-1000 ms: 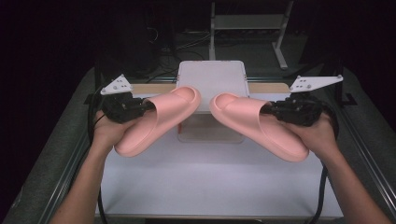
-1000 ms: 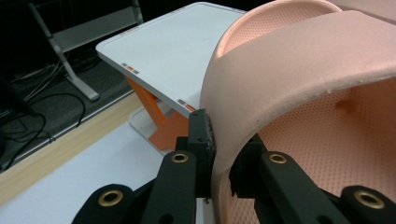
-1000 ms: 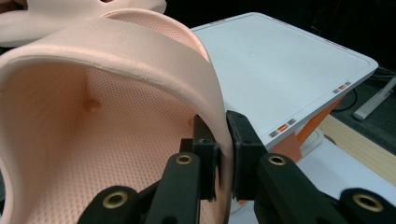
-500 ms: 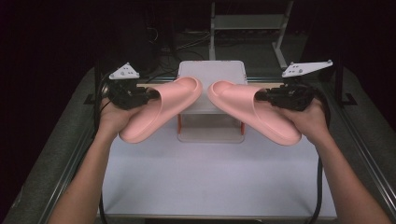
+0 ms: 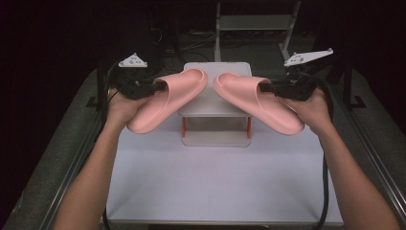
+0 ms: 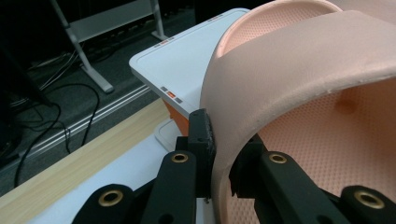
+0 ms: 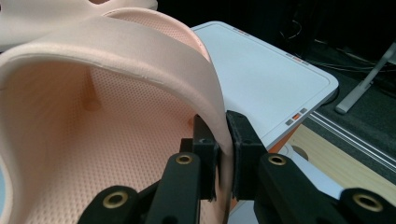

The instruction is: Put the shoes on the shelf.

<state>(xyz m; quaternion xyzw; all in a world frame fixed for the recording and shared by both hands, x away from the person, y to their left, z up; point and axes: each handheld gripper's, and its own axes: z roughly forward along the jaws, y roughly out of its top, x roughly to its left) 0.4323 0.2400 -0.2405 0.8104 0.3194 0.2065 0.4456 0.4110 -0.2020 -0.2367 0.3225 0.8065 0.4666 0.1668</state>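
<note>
Two pink slide sandals, held in the air above the white bench (image 5: 215,177). Left slipper (image 5: 167,98): strap clamped between the jaws of the left gripper (image 5: 155,87), long axis diagonal, toe up toward the small white stand (image 5: 216,103), heel down toward the person. Right slipper (image 5: 258,100): strap clamped in the right gripper (image 5: 264,87), mirrored, toes nearly meeting over the stand.

Both hands are up over the far half of the white table (image 5: 215,182), each gripper clamped on a pink slide: left gripper (image 5: 154,87) on the left slide (image 5: 167,98), right gripper (image 5: 266,87) on the right slide (image 5: 258,100). Toes nearly meet above the small white stand (image 5: 215,103) near the far edge.
</note>
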